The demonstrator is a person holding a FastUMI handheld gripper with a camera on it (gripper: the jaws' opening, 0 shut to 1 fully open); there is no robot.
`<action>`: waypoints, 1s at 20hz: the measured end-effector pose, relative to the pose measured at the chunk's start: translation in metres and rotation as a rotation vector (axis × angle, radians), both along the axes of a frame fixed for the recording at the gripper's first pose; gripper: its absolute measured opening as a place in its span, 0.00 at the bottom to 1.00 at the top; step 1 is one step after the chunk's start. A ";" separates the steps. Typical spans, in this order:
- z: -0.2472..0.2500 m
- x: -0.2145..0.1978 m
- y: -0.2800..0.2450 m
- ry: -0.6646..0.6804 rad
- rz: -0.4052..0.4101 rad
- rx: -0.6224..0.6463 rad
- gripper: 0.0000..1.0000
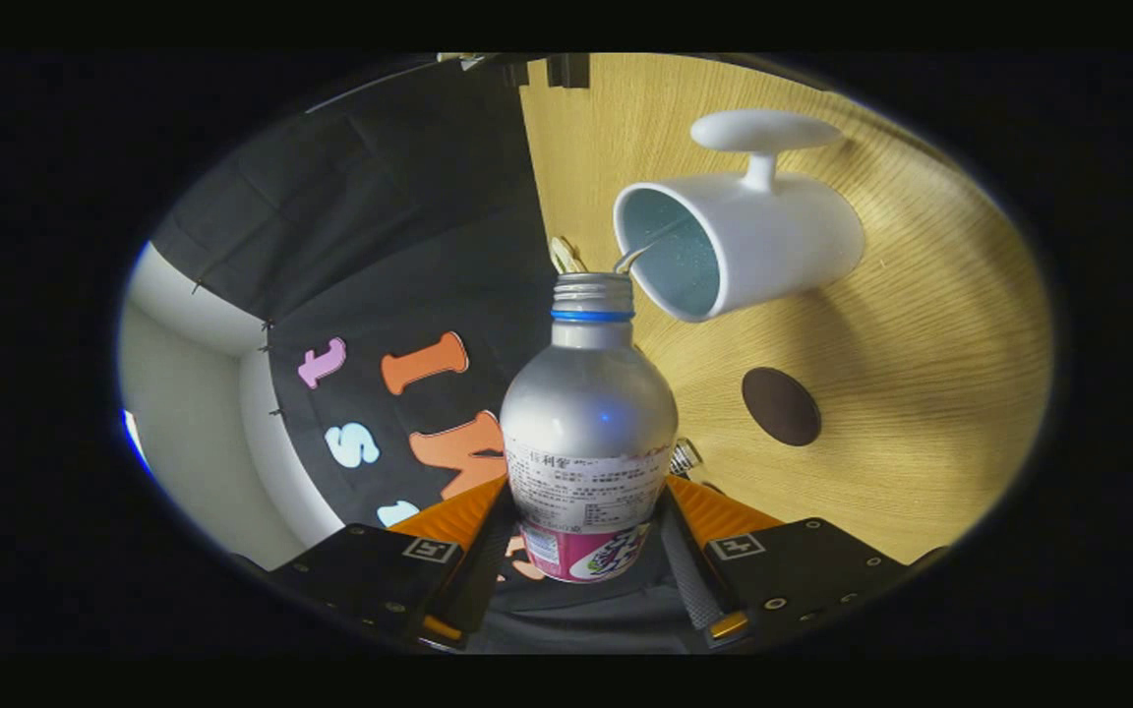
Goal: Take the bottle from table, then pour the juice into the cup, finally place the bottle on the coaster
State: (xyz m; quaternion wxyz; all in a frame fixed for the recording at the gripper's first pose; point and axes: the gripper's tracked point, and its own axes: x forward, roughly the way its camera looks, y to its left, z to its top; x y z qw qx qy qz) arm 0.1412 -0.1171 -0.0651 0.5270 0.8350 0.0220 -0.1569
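Observation:
A silver metal bottle [588, 413] with a printed label and an uncapped threaded neck sits between my fingers; my gripper [588, 506] is shut on its lower body. The whole view is rolled sideways, so the bottle is tilted relative to the wooden table [921, 324]. Its mouth lies right at the rim of a white cup [753, 246] with a pale blue inside, and a thin stream [631, 258] seems to run from the mouth toward the cup's opening. A round dark brown coaster [781, 405] lies on the table beside the bottle's shoulder, nearer than the cup.
A white knob-like part [765, 133] sticks out from the cup's far side. The black cloth wall [380, 246] rises at the table's edge behind the bottle, with a white wall [193, 393] beyond it.

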 end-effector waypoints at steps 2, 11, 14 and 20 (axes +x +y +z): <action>0.000 -0.001 -0.001 0.000 -0.005 0.011 0.77; 0.003 0.001 -0.001 -0.012 -0.018 0.049 0.77; 0.004 0.000 -0.003 -0.017 -0.026 0.059 0.77; 0.005 0.001 -0.004 -0.023 -0.045 0.079 0.77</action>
